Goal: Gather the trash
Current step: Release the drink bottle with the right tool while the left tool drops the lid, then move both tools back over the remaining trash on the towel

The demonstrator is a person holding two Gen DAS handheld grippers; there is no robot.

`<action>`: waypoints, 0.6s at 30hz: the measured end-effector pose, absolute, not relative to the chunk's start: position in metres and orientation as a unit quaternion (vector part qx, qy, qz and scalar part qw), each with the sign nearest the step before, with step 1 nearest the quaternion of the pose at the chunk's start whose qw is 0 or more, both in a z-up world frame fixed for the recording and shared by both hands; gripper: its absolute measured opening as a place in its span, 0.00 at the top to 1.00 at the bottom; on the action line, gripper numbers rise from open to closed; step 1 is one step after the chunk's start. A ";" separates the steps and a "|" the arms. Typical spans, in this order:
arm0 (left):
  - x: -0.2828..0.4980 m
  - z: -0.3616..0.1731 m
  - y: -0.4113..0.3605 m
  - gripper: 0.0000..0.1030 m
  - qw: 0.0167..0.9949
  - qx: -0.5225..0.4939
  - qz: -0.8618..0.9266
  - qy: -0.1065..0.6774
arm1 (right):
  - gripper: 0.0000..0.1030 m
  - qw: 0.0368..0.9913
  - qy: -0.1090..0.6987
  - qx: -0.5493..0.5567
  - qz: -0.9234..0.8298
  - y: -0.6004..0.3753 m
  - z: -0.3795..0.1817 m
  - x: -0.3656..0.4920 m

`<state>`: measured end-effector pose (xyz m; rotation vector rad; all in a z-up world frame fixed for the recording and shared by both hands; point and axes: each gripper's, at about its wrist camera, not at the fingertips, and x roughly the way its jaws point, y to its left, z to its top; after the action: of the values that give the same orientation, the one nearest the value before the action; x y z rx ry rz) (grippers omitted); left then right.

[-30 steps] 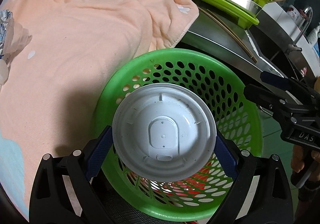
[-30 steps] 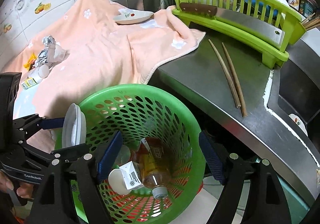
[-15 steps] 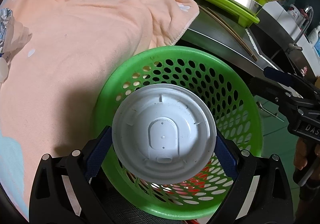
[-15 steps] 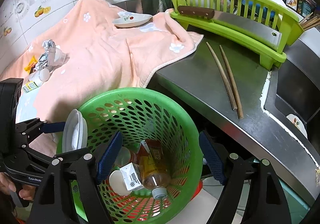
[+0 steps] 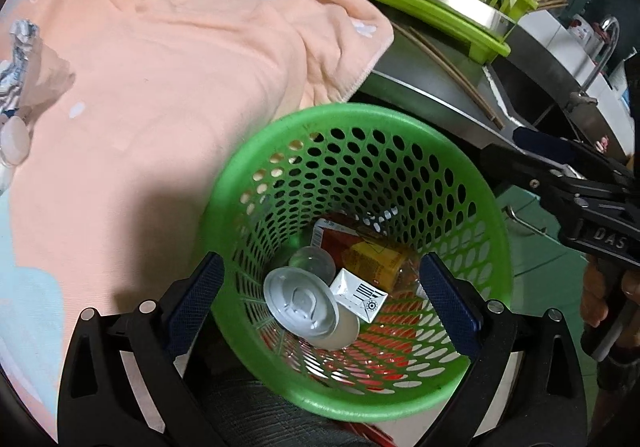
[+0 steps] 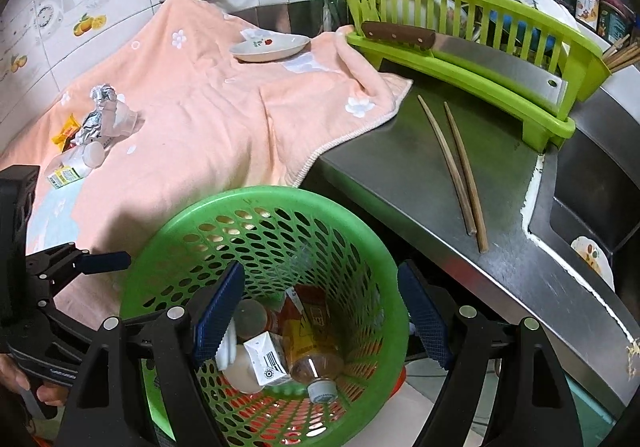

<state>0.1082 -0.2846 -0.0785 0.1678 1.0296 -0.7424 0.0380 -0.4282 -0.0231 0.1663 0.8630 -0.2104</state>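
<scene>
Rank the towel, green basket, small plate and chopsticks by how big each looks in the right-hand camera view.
1. towel
2. green basket, though it sits nearest the camera
3. and 4. small plate and chopsticks: too unlike in shape to rank

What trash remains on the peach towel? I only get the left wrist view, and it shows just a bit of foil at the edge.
Observer: Beside the foil lies a yellow wrapper, outside your picture.
Operator: Anything else there?
Observer: A small carton, green and yellow, lies near the towel edge closest to us.
Operator: Is the other hand-held gripper holding something?
Observer: No. The right hand-held gripper is open and empty above the green basket.
</scene>
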 end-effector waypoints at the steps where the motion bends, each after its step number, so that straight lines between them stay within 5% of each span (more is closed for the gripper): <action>1: 0.108 -0.075 -0.281 0.06 0.804 0.078 -0.345 0.477 | 0.26 0.900 0.417 0.080 -0.100 -0.427 -0.022 0.040; 18: 0.134 -0.028 -0.168 0.06 0.862 0.060 -0.263 0.430 | 0.23 0.909 0.413 0.051 -0.009 -0.355 0.001 0.108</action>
<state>0.1341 -0.1684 -0.0282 0.1254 0.9016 -0.5521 0.1082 -0.3548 0.0011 0.1049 0.8528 -0.0185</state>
